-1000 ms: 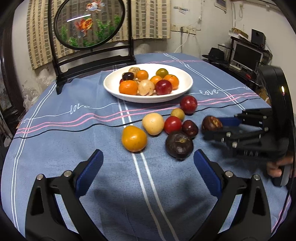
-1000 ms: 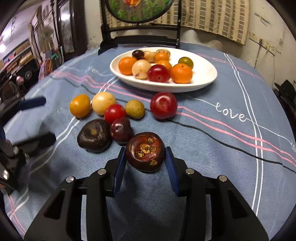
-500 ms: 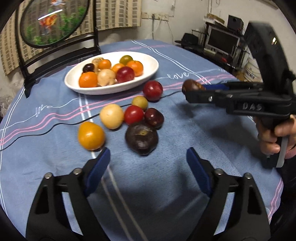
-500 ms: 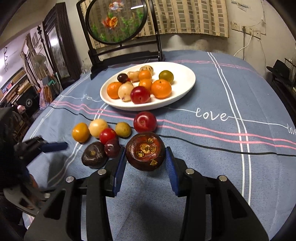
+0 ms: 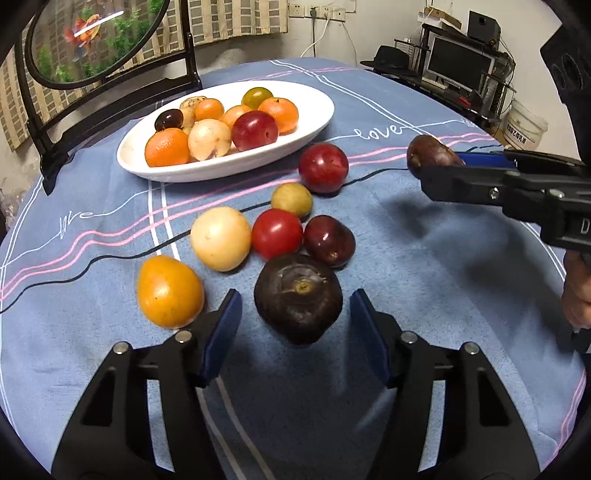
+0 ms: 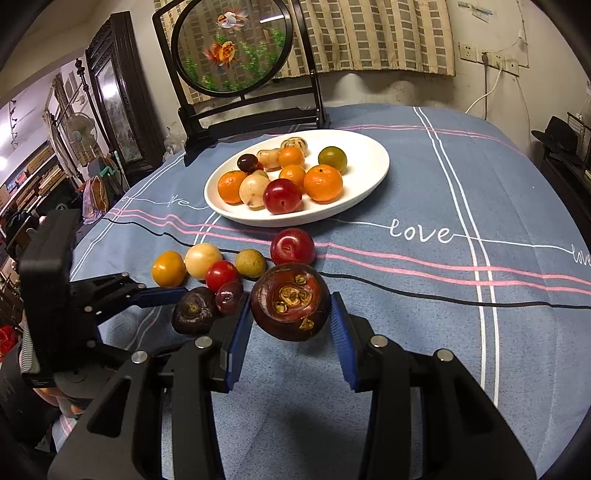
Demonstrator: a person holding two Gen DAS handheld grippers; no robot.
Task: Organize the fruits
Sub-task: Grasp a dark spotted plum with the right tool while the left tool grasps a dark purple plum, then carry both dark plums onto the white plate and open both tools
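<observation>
A round glass screen painted with goldfish (image 6: pixel 232 46) stands on a black stand in the upper middle, before a checked curtain (image 6: pixel 373 35). Wall sockets (image 6: pixel 487 55) sit upper right. A dark cabinet (image 6: pixel 114 92) and a fan (image 6: pixel 79 129) fill the left.

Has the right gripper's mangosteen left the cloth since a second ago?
Yes. The mangosteen, clamped in the right gripper, now hangs above the tablecloth, nearer the white plate.

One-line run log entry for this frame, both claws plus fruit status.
left claw: closing around dark mangosteen, not gripped | right claw: shut on second mangosteen, lifted | white plate: part-filled | six other loose fruits on tablecloth
</observation>
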